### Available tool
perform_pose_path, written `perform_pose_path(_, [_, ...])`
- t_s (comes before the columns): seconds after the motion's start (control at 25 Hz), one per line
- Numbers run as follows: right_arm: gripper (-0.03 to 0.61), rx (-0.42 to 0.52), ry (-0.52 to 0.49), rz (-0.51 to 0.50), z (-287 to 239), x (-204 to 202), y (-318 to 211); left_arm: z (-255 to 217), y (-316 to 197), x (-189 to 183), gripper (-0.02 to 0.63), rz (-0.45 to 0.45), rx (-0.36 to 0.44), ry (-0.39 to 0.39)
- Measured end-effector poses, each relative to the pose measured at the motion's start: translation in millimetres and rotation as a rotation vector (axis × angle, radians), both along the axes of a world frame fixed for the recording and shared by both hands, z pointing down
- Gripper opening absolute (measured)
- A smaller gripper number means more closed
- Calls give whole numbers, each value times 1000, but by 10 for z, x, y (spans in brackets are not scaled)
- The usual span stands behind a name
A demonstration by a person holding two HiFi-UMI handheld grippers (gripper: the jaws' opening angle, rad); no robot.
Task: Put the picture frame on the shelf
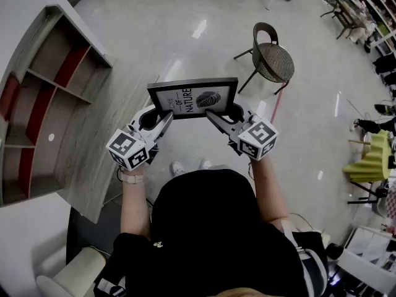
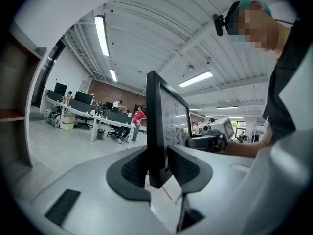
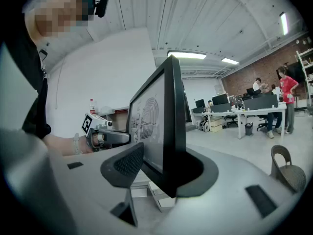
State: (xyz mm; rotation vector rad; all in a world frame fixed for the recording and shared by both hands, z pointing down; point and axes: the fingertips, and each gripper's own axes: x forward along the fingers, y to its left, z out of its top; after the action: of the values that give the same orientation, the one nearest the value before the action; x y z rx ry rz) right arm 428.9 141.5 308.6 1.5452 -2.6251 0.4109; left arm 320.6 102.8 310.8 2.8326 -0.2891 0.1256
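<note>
you hold the picture frame (image 1: 193,98) out in front of you, in the air above the floor (image 1: 185,17), its printed face turned toward you. your left tool (image 1: 164,119) pinches the frame's left edge, with pads pressed on front and back. your right tool (image 1: 214,116) pinches the right edge the same way. the shelf (image 1: 46,98) stands off to your left, well apart from the frame.
</note>
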Motion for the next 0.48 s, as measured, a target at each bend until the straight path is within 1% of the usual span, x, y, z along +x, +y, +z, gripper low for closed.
perform_pose_path(0.24, [193,-4,0,-24,54,26,-24,64,8,19,106,-23,-13,-4])
perform_pose_path(0.48, [194,-6,-2,-77,132,51,-77,142,14,26,107,-77,-24,-13])
